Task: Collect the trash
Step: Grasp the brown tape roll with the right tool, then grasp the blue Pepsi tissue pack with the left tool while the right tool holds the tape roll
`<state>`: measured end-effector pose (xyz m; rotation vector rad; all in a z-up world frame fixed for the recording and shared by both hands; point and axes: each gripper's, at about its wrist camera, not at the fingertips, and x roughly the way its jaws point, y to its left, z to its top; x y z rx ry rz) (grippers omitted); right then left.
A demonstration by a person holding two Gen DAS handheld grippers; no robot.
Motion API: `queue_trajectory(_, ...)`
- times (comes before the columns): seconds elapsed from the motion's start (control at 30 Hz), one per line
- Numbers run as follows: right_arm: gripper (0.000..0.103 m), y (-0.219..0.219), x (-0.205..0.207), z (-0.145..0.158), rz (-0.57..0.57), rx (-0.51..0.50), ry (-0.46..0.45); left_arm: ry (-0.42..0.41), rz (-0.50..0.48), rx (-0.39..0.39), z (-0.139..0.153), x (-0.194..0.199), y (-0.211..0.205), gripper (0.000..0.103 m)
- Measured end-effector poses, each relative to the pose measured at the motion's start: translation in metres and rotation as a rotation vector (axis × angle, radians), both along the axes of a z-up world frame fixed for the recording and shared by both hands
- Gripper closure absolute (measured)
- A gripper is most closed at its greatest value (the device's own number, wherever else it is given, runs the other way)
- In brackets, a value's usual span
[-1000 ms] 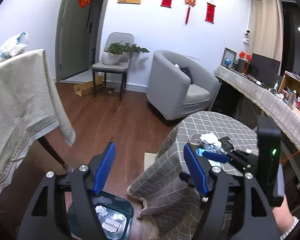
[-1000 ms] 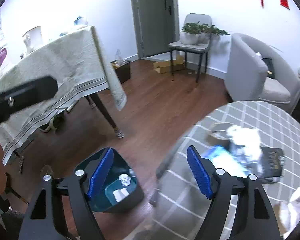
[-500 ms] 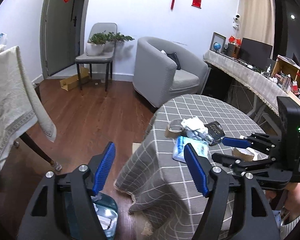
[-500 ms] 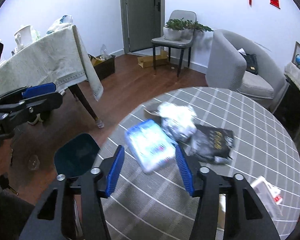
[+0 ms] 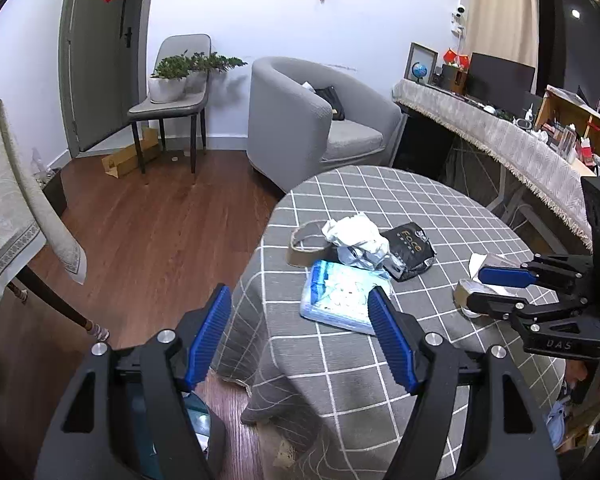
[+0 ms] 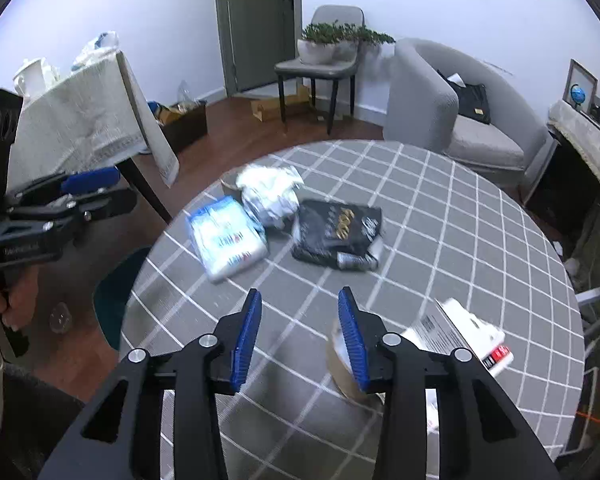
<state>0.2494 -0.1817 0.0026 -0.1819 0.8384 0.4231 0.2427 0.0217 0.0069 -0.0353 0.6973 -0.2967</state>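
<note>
Fingers first: the left gripper point(image 5: 300, 328) has its blue pads well apart with nothing between them. The right gripper point(image 6: 298, 336) has just been closing its jaws; they stand narrower but not together, and only bare tablecloth shows between them, so I read no grip yet.

Where the trash is: all of it that I can see lies on the round table point(image 5: 440, 208) with the grey checked cloth. Near the middle sit a blue-and-white packet point(image 5: 340, 296), a crumpled white wad point(image 5: 354, 232) touching a black pouch point(image 5: 410, 246), and a roll of brown tape point(image 5: 306, 246) just behind the wad. Nearer my right side lie a white box with a printed label point(image 6: 464, 332) and a brownish scrap point(image 6: 346, 368) right beside my right finger.

The dark green bin point(image 6: 114, 300) stands on the floor beside the table's edge, below my left gripper. From here I cannot see into it.

Progress, my judgement: the collecting is far from finished. Every table item is still out and neither gripper carries anything. The brownish scrap and the box look nearest for the right; the packet lies straight ahead of the left.
</note>
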Motion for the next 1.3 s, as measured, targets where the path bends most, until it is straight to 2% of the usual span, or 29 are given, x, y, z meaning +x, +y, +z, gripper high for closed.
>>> queue_trajectory(0.17,0.083,-0.009,-0.003,-0.005,0.005,-0.002,0.029,0.018,-0.013,0.018,-0.008,0.007,-0.008,0.03)
queue_trajectory(0.57,0.084,-0.008,0.004,-0.016,-0.002,-0.027,0.061,0.034,-0.055,0.039,-0.02,0.01,-0.024,0.03)
queue_trajectory(0.67,0.089,-0.005,0.008,-0.022,-0.004,-0.07,0.074,0.04,-0.059,0.041,-0.022,0.012,-0.026,0.03)
queue_trajectory(0.77,0.098,-0.006,0.009,-0.023,-0.011,-0.058,0.078,0.043,-0.065,0.041,-0.023,0.015,-0.029,0.029)
queue_trajectory(0.83,0.098,-0.007,0.008,-0.021,-0.008,-0.054,0.076,0.04,-0.07,0.042,-0.024,0.015,-0.031,0.027)
queue_trajectory(0.93,0.098,-0.011,0.01,-0.018,-0.011,0.003,0.077,0.03,-0.078,0.055,-0.025,0.017,-0.035,0.024)
queue_trajectory(1.13,0.098,-0.03,0.017,-0.002,-0.019,0.221,0.069,0.024,-0.104,0.082,-0.032,0.022,-0.047,0.021)
queue_trajectory(1.3,0.098,-0.041,0.025,0.002,-0.026,0.348,0.078,0.019,-0.126,0.121,-0.041,0.026,-0.058,0.018)
